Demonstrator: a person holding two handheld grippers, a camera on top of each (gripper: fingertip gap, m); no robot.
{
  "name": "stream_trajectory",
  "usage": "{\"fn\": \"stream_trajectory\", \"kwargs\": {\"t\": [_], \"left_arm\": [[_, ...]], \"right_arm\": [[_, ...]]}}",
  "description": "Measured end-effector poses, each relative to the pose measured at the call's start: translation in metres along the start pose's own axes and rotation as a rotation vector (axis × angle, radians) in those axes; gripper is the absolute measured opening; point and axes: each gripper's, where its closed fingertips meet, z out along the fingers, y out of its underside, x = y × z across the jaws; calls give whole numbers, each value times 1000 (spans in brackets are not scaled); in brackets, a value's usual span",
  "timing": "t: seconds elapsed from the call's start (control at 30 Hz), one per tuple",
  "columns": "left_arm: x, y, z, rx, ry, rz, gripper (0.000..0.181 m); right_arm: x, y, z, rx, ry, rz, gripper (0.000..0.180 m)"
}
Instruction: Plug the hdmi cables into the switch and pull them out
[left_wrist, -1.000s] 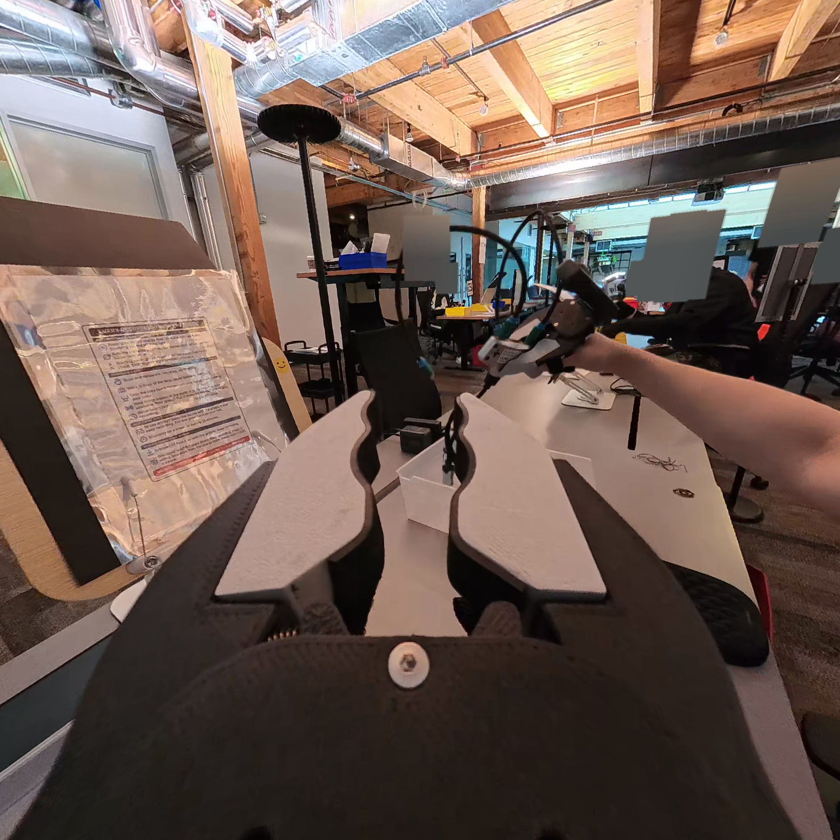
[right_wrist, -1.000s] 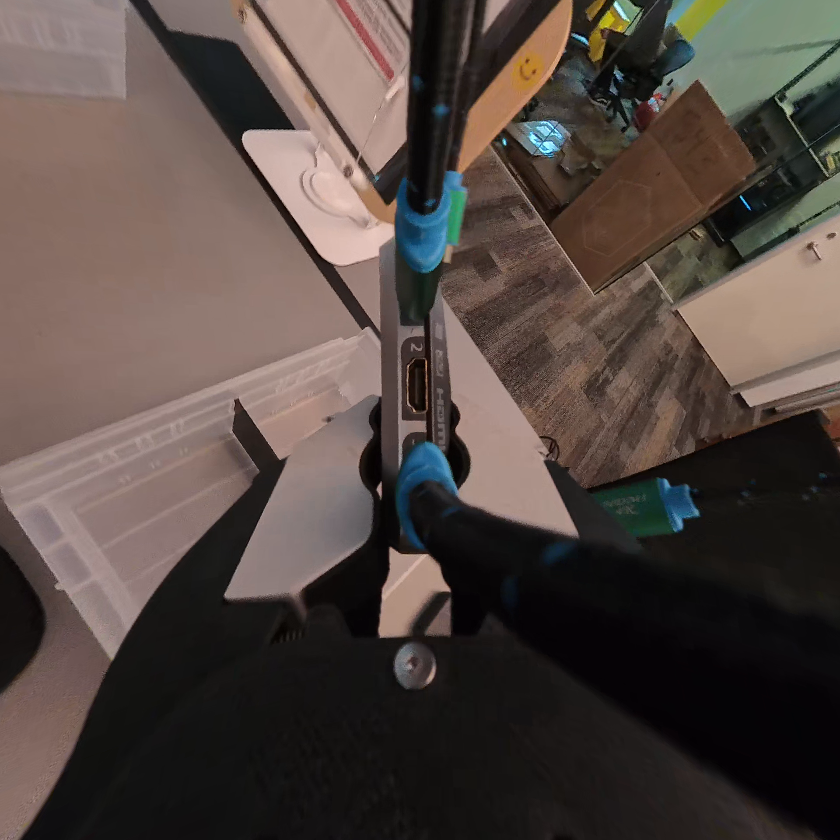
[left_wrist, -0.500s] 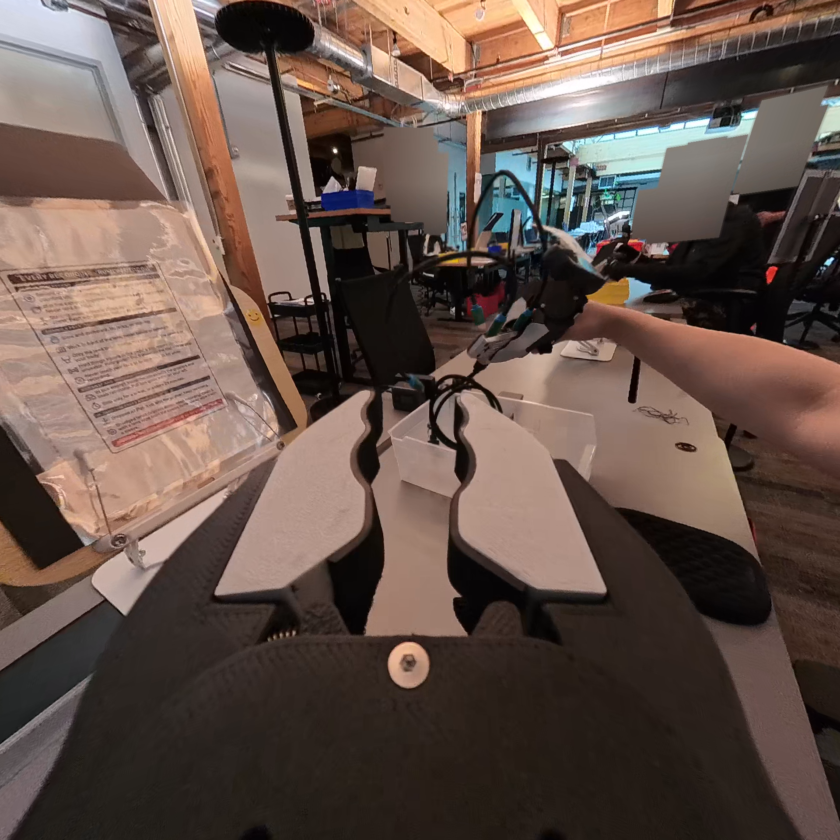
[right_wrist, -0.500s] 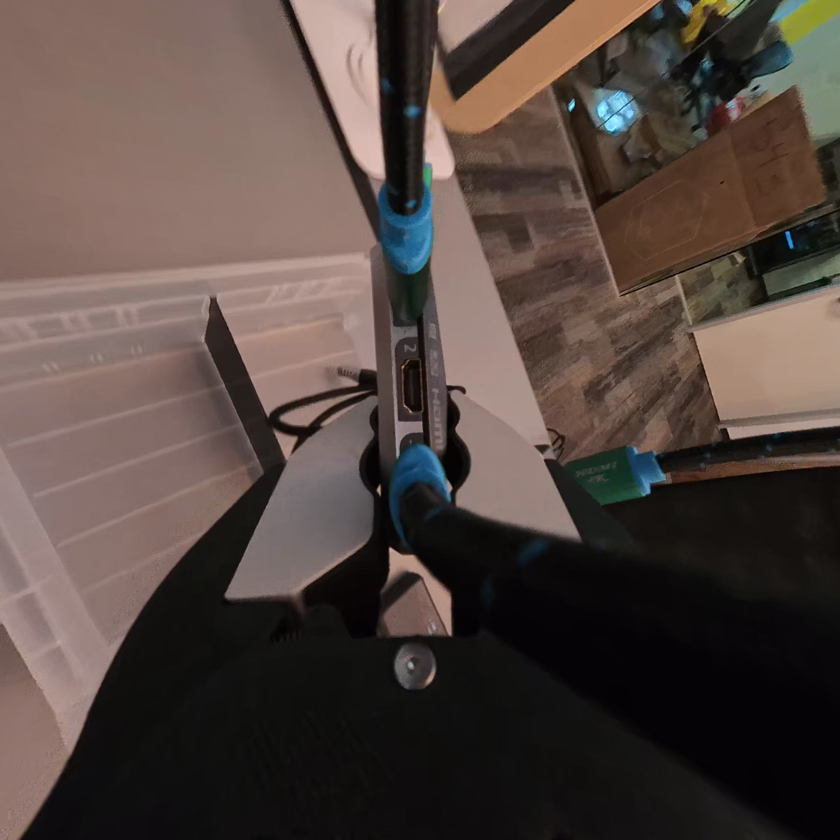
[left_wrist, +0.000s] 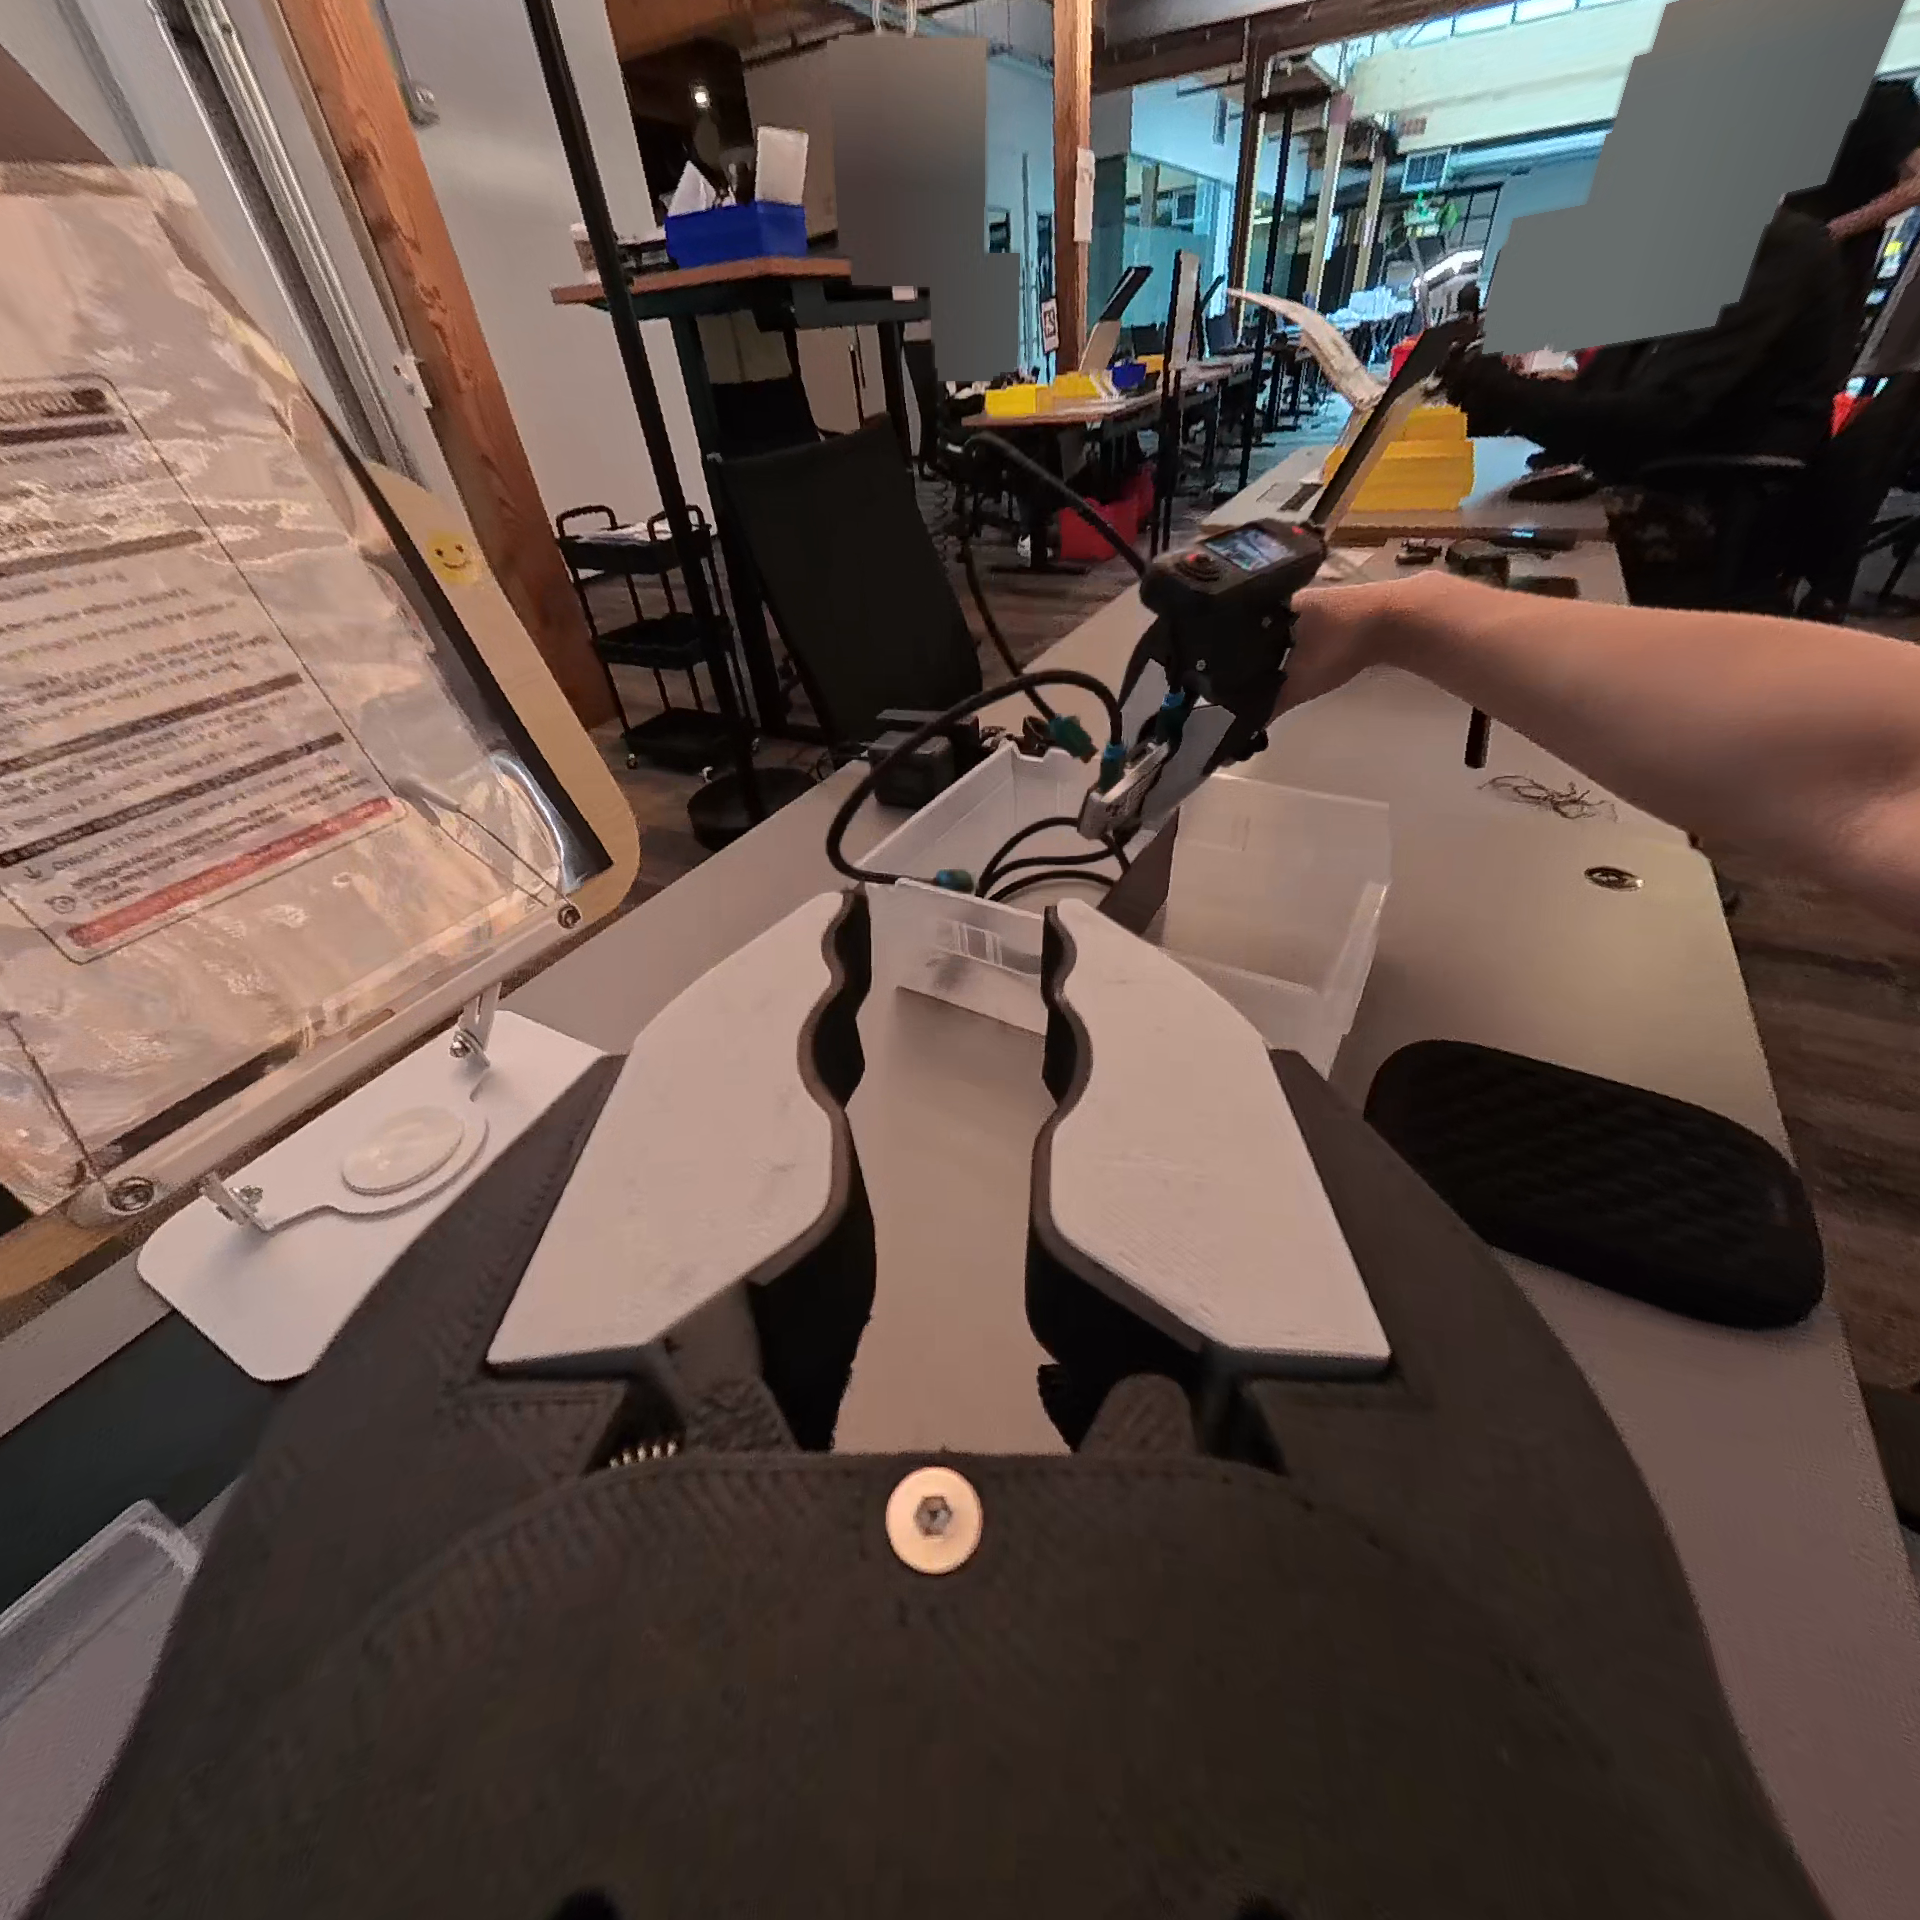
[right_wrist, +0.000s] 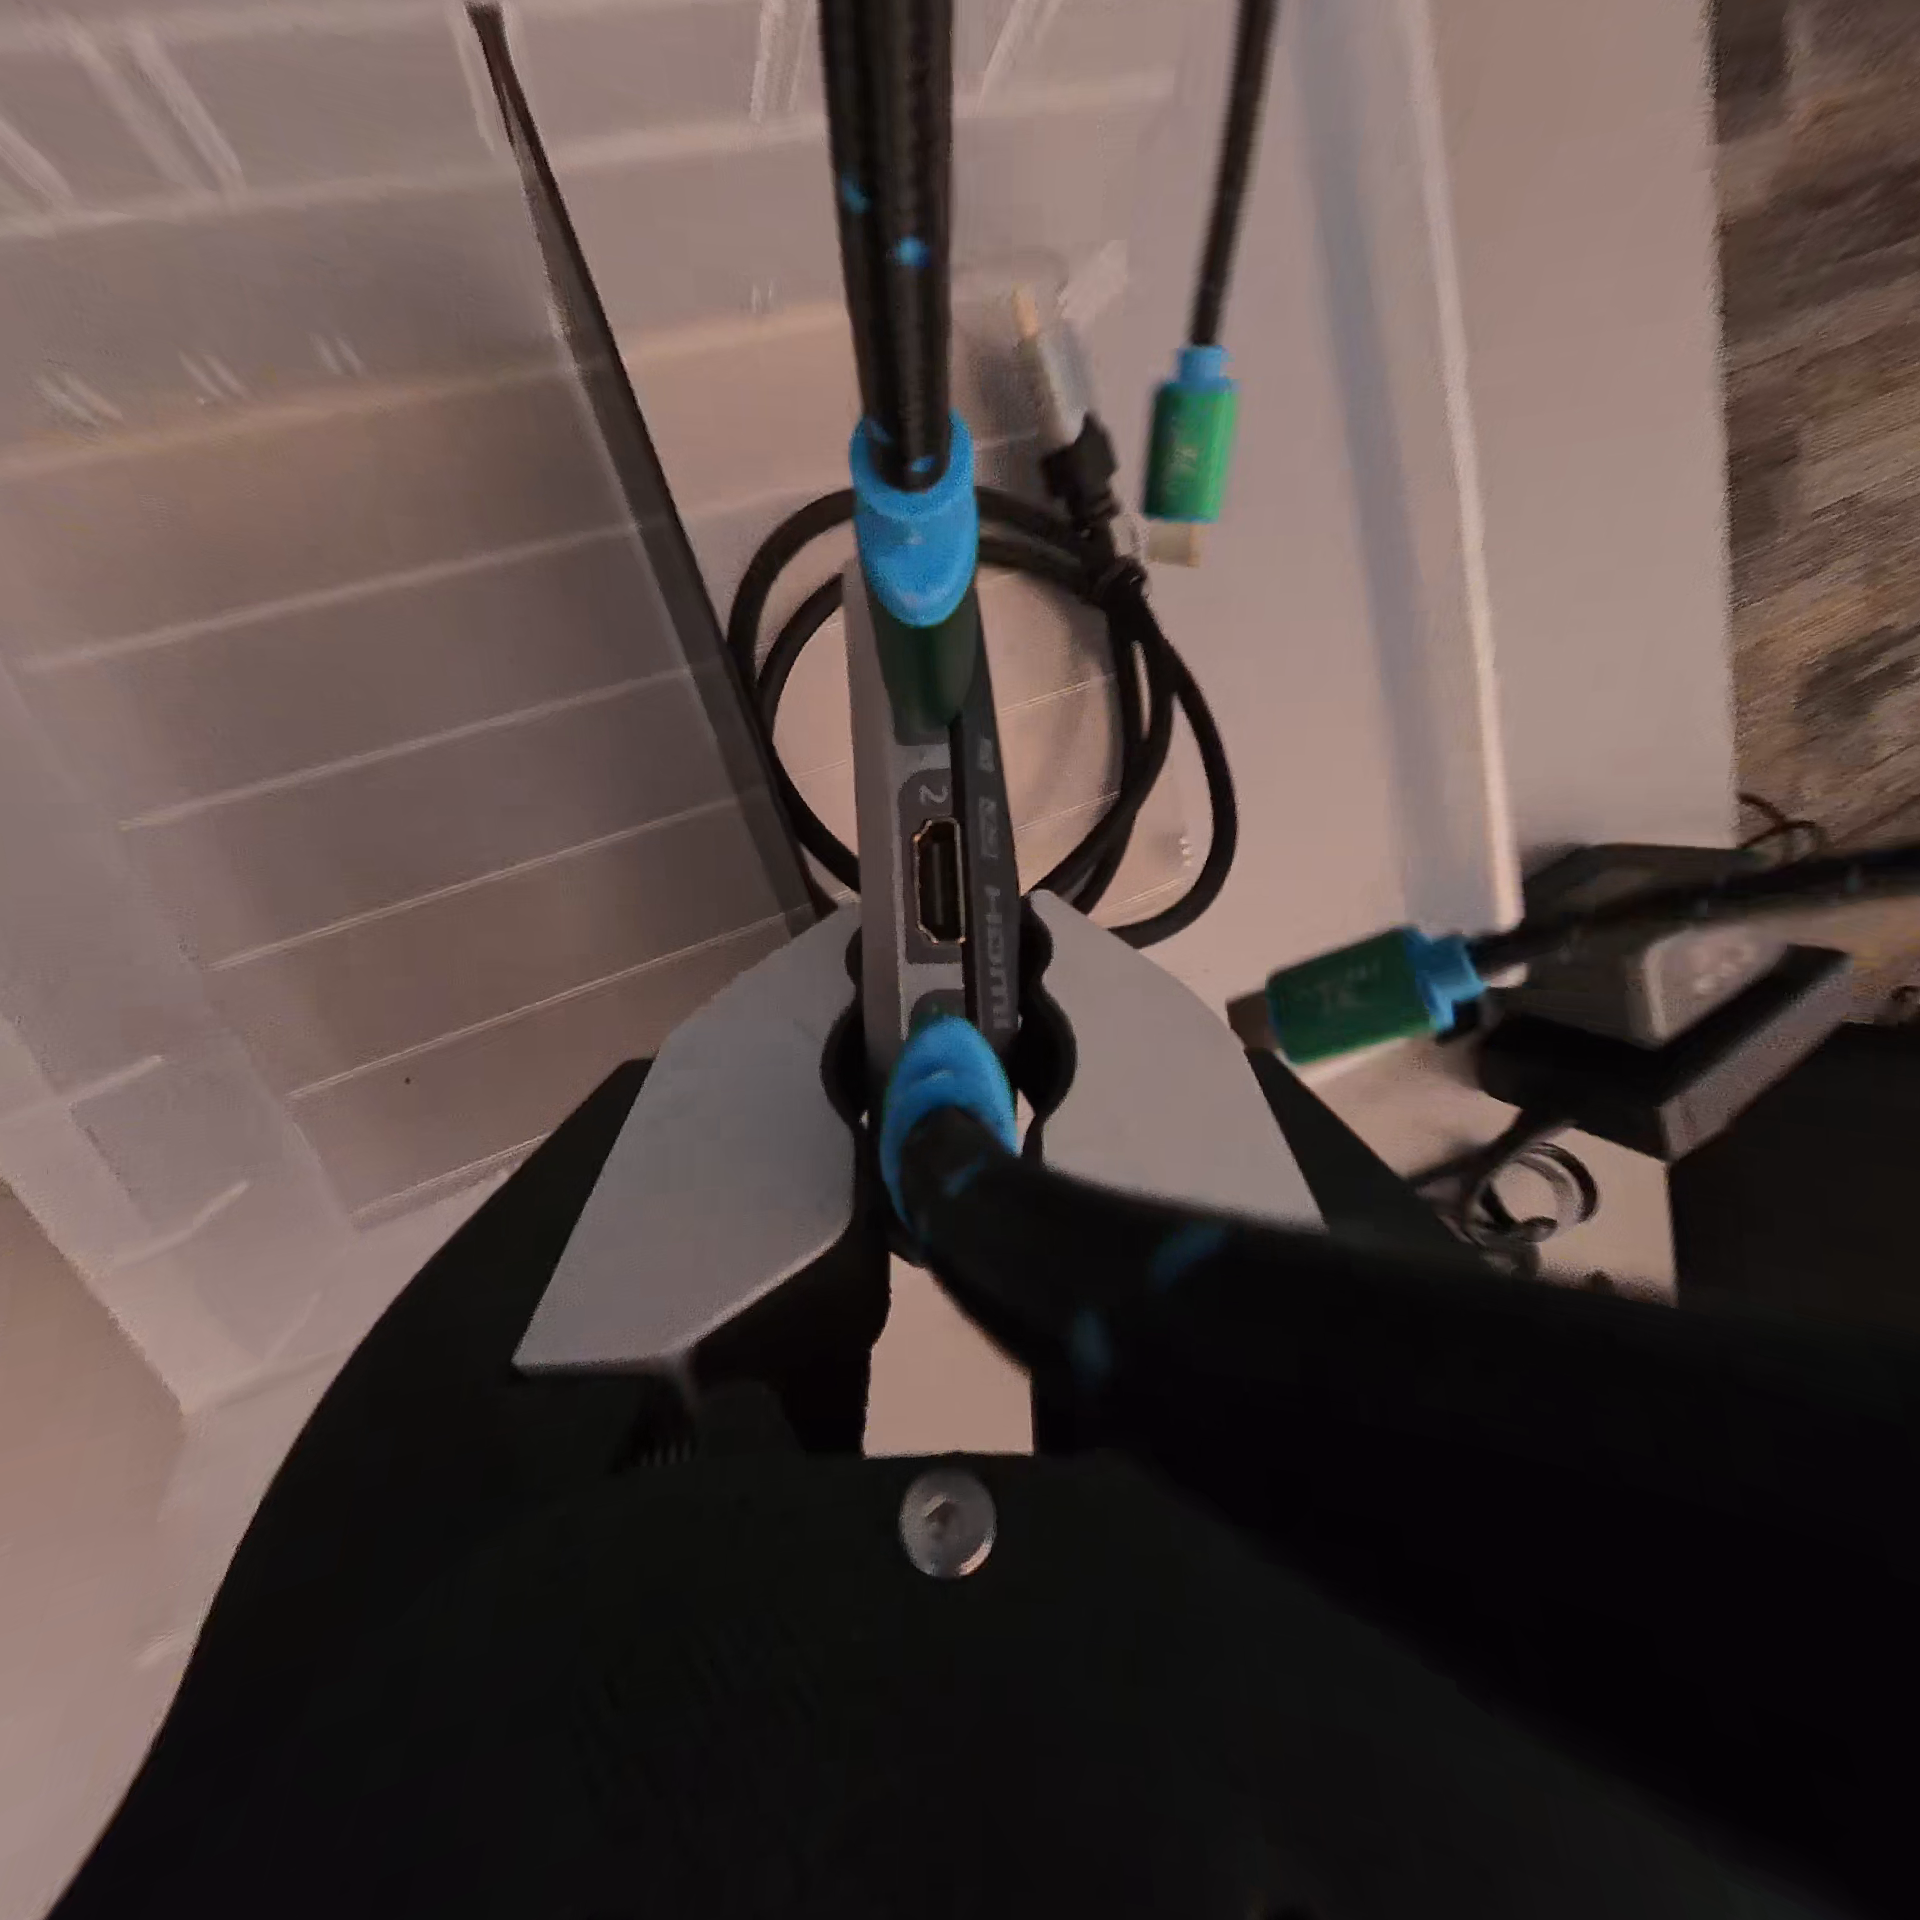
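My right gripper (right_wrist: 940, 925) is shut on the grey HDMI switch (right_wrist: 883, 831) and holds it edge-up over a clear plastic bin (right_wrist: 364, 675). Two black braided HDMI cables are plugged into it, one at the far port (right_wrist: 914, 582) and one at the near port (right_wrist: 945, 1101). The middle port (right_wrist: 938, 878) is empty. Two loose green plugs hang close by, one above right (right_wrist: 1190, 447) and one at the right (right_wrist: 1361, 997). My left gripper (left_wrist: 951, 925) is open and empty, low over the table in front of the bin (left_wrist: 1278, 935). The left wrist view shows the right gripper (left_wrist: 1174, 758) with the switch (left_wrist: 1127, 795).
A thin black cable (right_wrist: 1143, 727) lies coiled in the bin. A sign in an acrylic stand (left_wrist: 260, 675) is at the left. A black pad (left_wrist: 1590, 1174) lies at the right of the table. A black adapter (left_wrist: 914, 769) sits behind the bin. A person's arm (left_wrist: 1610, 707) reaches in from the right.
The right gripper has come down with the switch from high above the table to just over the bin. The left gripper has tilted down and moved closer to the bin, still open.
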Motion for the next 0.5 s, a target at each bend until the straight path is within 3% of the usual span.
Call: {"fn": "stream_trajectory", "kwargs": {"t": [0.23, 0.5], "left_arm": [[-1, 10, 10, -26, 15, -26, 31], [-2, 18, 14, -64, 7, -14, 31]], "right_arm": [[-2, 9, 17, -57, -84, 7, 22], [4, 17, 23, -302, -212, -49, 23]]}}
